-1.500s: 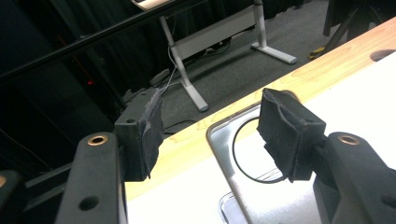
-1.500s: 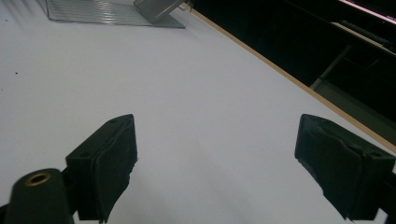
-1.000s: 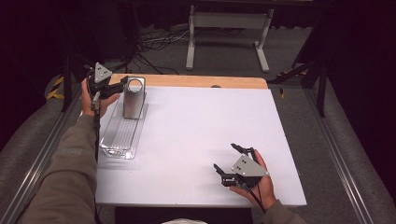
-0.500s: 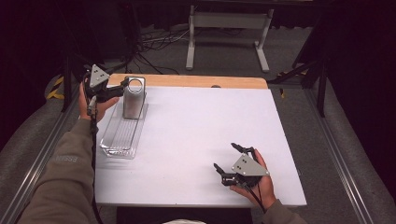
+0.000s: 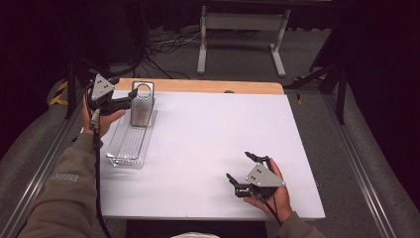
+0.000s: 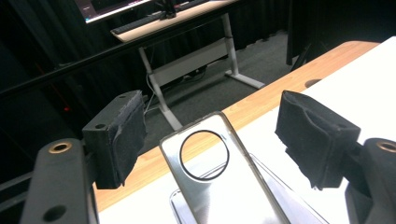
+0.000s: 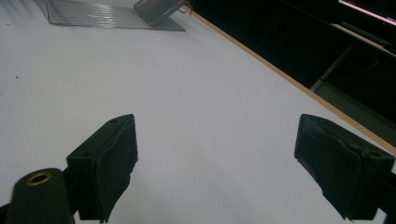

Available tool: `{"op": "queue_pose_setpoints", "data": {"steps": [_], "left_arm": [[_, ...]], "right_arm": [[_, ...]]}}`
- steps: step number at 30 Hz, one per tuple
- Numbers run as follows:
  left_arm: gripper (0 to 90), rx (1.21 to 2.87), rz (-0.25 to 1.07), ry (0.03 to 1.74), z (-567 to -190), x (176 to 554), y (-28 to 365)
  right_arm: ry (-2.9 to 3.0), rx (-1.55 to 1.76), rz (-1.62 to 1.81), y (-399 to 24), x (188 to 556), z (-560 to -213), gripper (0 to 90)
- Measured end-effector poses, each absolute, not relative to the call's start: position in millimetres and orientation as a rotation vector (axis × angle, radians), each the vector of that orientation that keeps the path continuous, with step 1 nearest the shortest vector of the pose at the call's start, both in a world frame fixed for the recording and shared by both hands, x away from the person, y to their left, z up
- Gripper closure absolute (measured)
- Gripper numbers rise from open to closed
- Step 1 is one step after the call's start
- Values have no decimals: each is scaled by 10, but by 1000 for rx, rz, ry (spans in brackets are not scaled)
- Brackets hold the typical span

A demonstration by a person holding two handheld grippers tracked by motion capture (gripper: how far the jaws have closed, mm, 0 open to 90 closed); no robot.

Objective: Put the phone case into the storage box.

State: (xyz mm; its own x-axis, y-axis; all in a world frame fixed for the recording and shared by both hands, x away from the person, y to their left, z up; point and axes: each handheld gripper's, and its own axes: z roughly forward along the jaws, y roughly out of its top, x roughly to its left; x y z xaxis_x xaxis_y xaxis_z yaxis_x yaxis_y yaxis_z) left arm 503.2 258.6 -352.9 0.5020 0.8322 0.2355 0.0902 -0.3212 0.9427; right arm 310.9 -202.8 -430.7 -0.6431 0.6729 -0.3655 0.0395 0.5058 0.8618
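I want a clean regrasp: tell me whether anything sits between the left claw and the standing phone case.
Nothing visible does. The left claw is open, its jaws having just been opening, with the clear, round-holed phone case between the pads, untouched.

Clear ribbed tray (image 5: pixel 128 146) — white table (image 5: pixel 213 134).

1. A white worktop (image 5: pixel 213 144) with a light wooden strip (image 5: pixel 198 86) along its far edge
2. A grey carpeted floor (image 5: pixel 307 49) beyond the worktop, with black cables (image 5: pixel 163 47) lying in a tangle on it
3. A pale grey metal stand with two splayed feet (image 5: pixel 240 37) on that floor
4. Black curtains (image 5: pixel 381 64) at the right side
5. Grey metal rails (image 5: pixel 364 173) beside the worktop
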Motion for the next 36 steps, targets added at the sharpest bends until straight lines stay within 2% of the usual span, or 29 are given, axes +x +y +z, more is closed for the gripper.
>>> {"op": "queue_pose_setpoints", "data": {"steps": [36], "left_arm": [[83,1657,860,679,-3611,4537,2547]], "right_arm": [[2035,586,1152,-2036,3107,-4284,143]]}}
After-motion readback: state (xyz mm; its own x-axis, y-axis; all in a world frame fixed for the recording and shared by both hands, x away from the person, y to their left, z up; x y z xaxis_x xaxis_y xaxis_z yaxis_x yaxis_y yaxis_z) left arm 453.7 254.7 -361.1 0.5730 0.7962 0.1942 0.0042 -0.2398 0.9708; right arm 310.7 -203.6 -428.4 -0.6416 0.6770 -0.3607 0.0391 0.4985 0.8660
